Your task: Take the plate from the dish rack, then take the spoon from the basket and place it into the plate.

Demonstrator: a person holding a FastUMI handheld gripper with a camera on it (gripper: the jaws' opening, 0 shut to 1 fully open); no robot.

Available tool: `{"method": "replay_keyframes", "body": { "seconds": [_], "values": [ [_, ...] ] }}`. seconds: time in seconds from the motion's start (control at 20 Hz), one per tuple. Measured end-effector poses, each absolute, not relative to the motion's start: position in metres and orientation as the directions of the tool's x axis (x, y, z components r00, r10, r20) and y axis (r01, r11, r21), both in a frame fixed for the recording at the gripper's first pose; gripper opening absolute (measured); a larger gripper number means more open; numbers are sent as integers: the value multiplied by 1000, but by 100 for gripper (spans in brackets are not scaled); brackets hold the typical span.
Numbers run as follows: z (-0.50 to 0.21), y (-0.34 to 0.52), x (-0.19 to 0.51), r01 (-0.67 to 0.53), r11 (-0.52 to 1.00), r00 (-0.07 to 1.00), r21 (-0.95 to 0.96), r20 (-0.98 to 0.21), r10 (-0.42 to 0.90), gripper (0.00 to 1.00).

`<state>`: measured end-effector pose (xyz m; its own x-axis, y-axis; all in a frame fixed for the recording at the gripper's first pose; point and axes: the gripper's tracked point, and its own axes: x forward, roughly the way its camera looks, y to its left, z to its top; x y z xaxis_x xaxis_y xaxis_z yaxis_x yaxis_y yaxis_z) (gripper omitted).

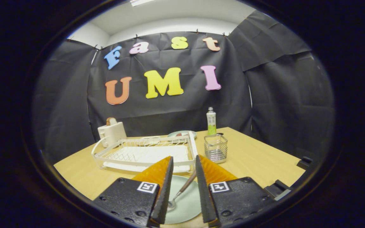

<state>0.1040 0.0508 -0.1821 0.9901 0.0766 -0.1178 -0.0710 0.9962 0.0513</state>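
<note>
A pale green plate [187,202] lies on the wooden table [258,158], low between my two fingers. A spoon [179,194] rests in it, bowl toward me and handle slanting up toward the right finger. My gripper [184,158] is open, its jaws apart and wider than the spoon's handle; neither finger presses on it. Just beyond the fingertips stands the white wire dish rack [144,153], with no plate in its slots. The small wire basket [215,148] stands right of the rack.
A white toaster [111,133] with a slice in it sits behind the rack on the left. A second plate [182,134] with something on it lies behind the rack. A bottle [211,122] stands at the back, beyond the basket.
</note>
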Motion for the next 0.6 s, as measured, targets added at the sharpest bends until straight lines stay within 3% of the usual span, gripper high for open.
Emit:
{"method": "replay_keyframes", "body": {
  "seconds": [0.2, 0.3, 0.6],
  "values": [
    [-171, 32, 90, -51, 999, 994, 4, -97, 51, 94],
    [-165, 27, 82, -50, 999, 994, -2, -95, 49, 100],
    [-134, 17, 53, -58, 997, 995, 46, -79, 62, 100]
  ]
}}
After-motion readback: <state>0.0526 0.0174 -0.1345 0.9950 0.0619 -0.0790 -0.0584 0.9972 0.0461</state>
